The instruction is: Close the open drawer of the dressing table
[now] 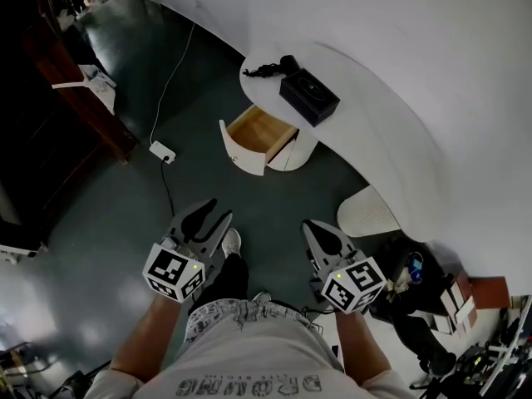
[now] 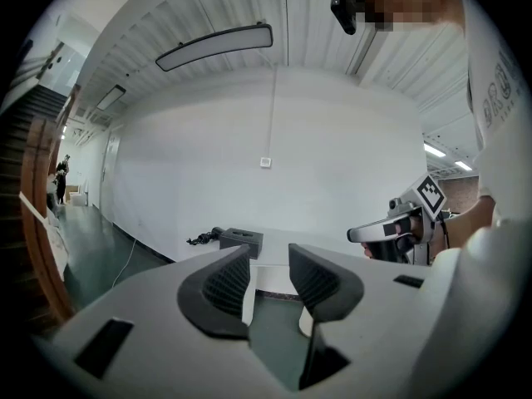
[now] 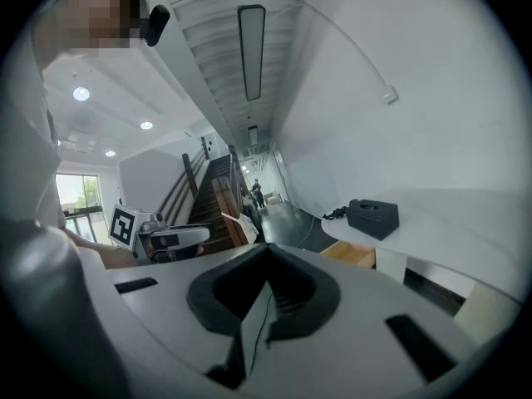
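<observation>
Person's white printed shirt (image 1: 249, 364) and bare forearms fill the bottom of the head view, one grey hand-held tool per hand, each with a marker cube.

Left gripper (image 1: 218, 210): jaws apart with a moderate gap and nothing between them. The gripper view shows only floor and furniture through that gap (image 2: 268, 253).

Right gripper (image 1: 311, 223): dark jaws pressed together, tips touching, holding nothing (image 3: 266, 253).

Both are held low over the dark green floor (image 1: 125, 223), pointing forward.

Open drawer with a pale wood interior and a curved white front (image 1: 259, 131) is pulled out from under the white curved dressing table (image 1: 374, 115). It lies ahead of both grippers, roughly between their lines and well apart from them, with no contact. The right gripper view shows it right of the jaws (image 3: 353, 254).

Black rectangular box (image 1: 309, 96) sits on the tabletop, above the drawer. A black corded item (image 1: 270, 67) lies beside it; I can't tell what it is.

White power strip (image 1: 162, 151) lies on the floor left of the drawer.

Cream round stool (image 1: 370, 214) stands near the right gripper.
</observation>
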Demonstrator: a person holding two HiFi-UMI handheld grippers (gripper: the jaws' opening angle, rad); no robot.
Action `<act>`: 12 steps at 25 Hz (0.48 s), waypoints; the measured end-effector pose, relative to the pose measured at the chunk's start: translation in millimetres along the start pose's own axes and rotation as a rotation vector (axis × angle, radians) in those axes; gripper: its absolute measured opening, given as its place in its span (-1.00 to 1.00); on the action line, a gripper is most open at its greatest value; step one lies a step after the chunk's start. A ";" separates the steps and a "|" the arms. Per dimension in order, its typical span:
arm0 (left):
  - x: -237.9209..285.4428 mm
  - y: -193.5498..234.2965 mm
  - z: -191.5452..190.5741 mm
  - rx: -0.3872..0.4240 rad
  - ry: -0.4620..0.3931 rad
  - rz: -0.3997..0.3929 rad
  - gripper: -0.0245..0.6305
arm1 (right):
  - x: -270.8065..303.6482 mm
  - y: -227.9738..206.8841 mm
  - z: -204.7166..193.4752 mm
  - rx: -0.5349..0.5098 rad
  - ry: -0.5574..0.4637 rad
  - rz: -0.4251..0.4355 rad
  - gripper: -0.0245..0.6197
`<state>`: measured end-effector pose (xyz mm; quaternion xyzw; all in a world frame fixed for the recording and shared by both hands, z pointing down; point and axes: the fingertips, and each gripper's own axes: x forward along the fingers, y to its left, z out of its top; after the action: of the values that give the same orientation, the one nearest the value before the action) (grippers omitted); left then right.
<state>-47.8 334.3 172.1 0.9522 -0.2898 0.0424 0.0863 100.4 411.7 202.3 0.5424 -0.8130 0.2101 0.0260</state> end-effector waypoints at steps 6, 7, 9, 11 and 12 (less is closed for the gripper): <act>29.5 62.6 4.0 -0.011 0.010 -0.009 -0.42 | 67.2 -10.6 17.2 0.005 0.022 0.002 -0.90; 33.3 72.4 4.9 -0.012 0.012 -0.009 -0.42 | 77.9 -11.5 20.0 0.003 0.028 0.005 -0.90; 40.2 90.7 6.5 -0.013 0.017 -0.013 -0.42 | 97.5 -13.1 25.4 0.000 0.039 0.006 -0.90; 47.2 107.3 8.9 -0.017 0.022 -0.018 -0.42 | 115.0 -15.0 31.8 -0.001 0.048 0.003 -0.90; 50.5 115.2 10.3 -0.018 0.025 -0.021 -0.42 | 123.2 -15.9 34.8 -0.002 0.054 -0.001 -0.90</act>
<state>-70.0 210.7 184.7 0.9538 -0.2792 0.0507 0.0991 70.6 286.3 208.9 0.5369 -0.8120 0.2239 0.0482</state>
